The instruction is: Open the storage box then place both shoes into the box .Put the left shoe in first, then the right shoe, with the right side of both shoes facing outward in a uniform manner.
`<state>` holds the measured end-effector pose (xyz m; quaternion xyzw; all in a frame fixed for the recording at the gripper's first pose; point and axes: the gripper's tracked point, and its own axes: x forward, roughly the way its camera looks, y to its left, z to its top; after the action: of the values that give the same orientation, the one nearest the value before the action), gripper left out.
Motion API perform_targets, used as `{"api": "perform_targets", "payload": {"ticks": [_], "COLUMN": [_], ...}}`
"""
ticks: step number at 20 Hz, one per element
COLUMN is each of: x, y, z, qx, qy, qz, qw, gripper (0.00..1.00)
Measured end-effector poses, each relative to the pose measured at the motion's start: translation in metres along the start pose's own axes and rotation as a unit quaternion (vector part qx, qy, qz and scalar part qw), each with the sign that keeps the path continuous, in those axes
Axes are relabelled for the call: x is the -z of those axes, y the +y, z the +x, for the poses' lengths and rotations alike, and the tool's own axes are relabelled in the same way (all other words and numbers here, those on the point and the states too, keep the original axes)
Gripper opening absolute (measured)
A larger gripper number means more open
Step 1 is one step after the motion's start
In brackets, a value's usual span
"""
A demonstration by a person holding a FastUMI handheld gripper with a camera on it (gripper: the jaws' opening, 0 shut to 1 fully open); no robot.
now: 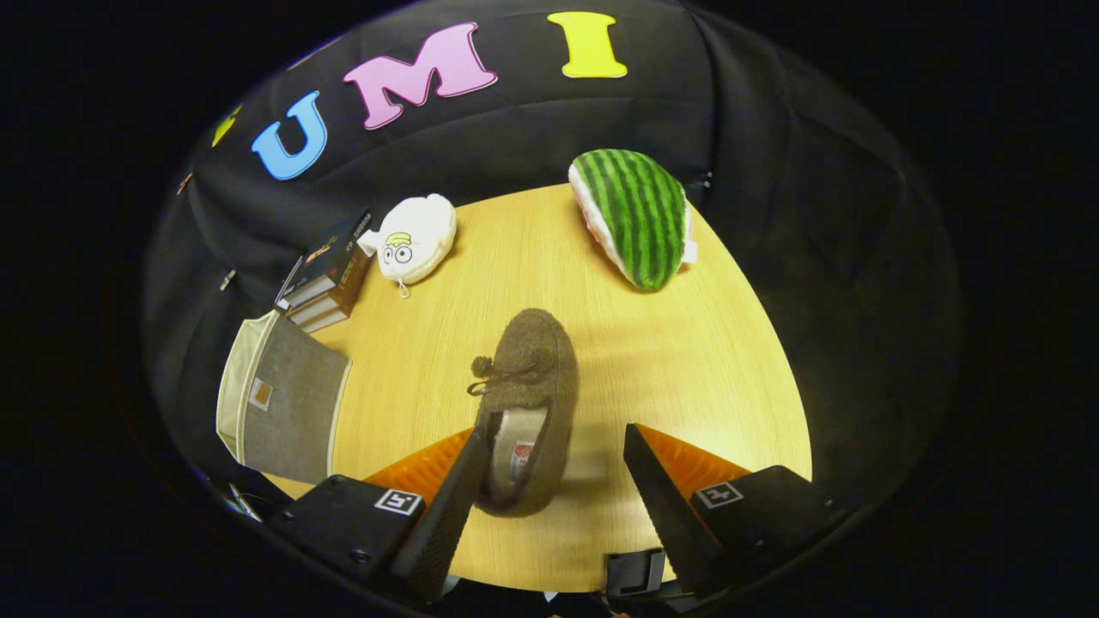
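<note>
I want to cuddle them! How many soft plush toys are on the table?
2. The white plush toy lies beside the stack of books. The watermelon plush lies at the table's far edge, well beyond the brown slipper between the open gripper fingers.

You see a brown fuzzy fleece slipper [532, 378] with a paler woolly lining, lying on the smooth, matt light wood-grain counter [687, 360]. At its far edge sit a plush striped green watermelon toy [635, 215] and a soft white plush pouch [416, 239]. The grey woven fabric storage box [288, 403] at the left edge looks coarse, matt.

The hand-held gripper [549, 481] has its fingers spread, the slipper's heel between them.
</note>
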<state>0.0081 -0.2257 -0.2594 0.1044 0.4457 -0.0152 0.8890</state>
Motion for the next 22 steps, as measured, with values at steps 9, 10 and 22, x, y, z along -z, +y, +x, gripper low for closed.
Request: {"api": "perform_targets", "payload": {"ticks": [9, 10, 22], "x": [0.017, 0.013, 0.007], "y": [-0.014, -0.015, -0.011], "z": [0.057, 0.067, 0.108], "qx": [-0.001, 0.002, 0.017], "qy": [0.040, 0.038, 0.078], "qz": [0.004, 0.005, 0.058], "qw": [0.999, 0.999, 0.995], "gripper": [0.99, 0.99, 0.25]}}
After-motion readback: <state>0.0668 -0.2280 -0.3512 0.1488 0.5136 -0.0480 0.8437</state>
